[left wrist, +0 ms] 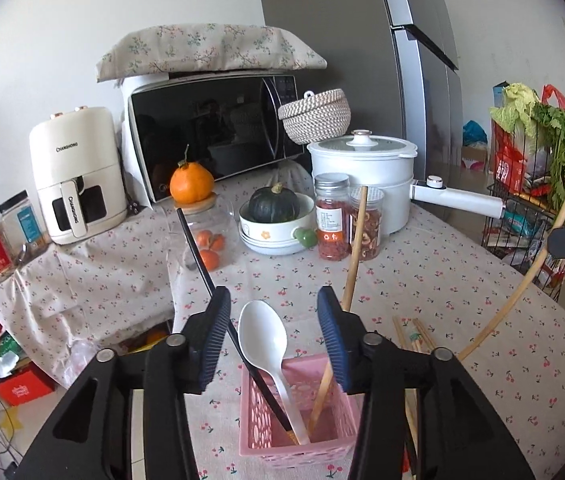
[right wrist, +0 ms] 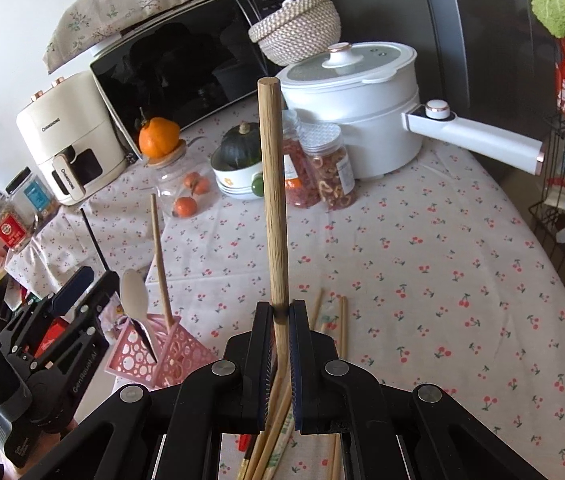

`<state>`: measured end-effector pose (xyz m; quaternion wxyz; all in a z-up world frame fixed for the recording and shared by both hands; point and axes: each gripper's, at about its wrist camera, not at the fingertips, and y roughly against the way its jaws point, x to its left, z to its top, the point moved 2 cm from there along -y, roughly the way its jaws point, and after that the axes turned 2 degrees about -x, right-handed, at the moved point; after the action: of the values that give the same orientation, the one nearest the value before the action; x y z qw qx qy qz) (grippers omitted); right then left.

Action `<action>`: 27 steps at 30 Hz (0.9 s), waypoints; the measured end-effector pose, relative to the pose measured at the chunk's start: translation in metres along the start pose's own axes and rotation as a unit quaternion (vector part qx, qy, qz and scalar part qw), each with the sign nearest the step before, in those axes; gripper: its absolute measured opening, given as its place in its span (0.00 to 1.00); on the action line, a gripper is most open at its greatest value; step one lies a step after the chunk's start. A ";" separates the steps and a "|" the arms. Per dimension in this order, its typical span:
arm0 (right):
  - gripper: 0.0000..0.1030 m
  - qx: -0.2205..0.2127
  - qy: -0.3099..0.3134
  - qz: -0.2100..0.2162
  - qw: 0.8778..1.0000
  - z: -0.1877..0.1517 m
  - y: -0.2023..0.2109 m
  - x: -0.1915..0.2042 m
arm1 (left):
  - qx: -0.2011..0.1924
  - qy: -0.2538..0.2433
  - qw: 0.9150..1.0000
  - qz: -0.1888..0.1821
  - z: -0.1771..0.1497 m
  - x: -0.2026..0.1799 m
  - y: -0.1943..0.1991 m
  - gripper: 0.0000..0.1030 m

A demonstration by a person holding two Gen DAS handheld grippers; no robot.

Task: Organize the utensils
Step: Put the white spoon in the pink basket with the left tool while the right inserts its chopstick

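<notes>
I am pinching a wooden chopstick point(right wrist: 273, 200) upright in my right gripper point(right wrist: 281, 314), lifted above the loose chopsticks point(right wrist: 332, 320) lying on the cherry tablecloth point(right wrist: 422, 264). The pink basket point(left wrist: 298, 432), off to my left, is already holding a white spoon point(left wrist: 266, 344). I should be keeping the stick vertical and lowering it tip-first into a free corner. My left gripper point(left wrist: 274, 320) is hovering spread around the basket.

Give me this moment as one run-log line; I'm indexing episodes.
right gripper: shut on wooden chopstick | left gripper: open over pink basket | basket holds white spoon
</notes>
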<state>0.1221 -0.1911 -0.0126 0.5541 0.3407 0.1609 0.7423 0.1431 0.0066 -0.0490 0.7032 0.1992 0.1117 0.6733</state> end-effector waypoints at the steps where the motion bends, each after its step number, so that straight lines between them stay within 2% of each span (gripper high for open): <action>1: 0.03 -0.001 0.002 0.004 1.000 0.000 0.000 0.004 | 0.006 0.006 1.000 -0.005 0.001 0.003 0.004 0.53; 7: 0.03 -0.012 0.023 0.032 0.999 0.004 0.003 0.037 | 0.070 0.052 0.995 -0.040 -0.007 0.030 0.021 0.72; 15: 0.03 -0.025 0.059 0.062 0.996 0.005 -0.001 0.087 | 0.146 0.107 0.982 -0.057 -0.033 0.069 0.031 0.74; 22: 0.03 -0.010 0.075 0.060 0.995 -0.001 -0.022 0.108 | 0.162 0.109 0.979 -0.062 -0.040 0.081 0.034 0.74; 27: 0.03 0.006 0.089 0.042 0.995 -0.008 -0.038 0.117 | 0.162 0.112 0.978 -0.068 -0.040 0.082 0.037 0.74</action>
<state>0.1264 -0.0686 -0.0035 0.5038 0.2831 0.1994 0.7914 0.0981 0.0939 -0.0601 0.6889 0.2260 0.3108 0.6146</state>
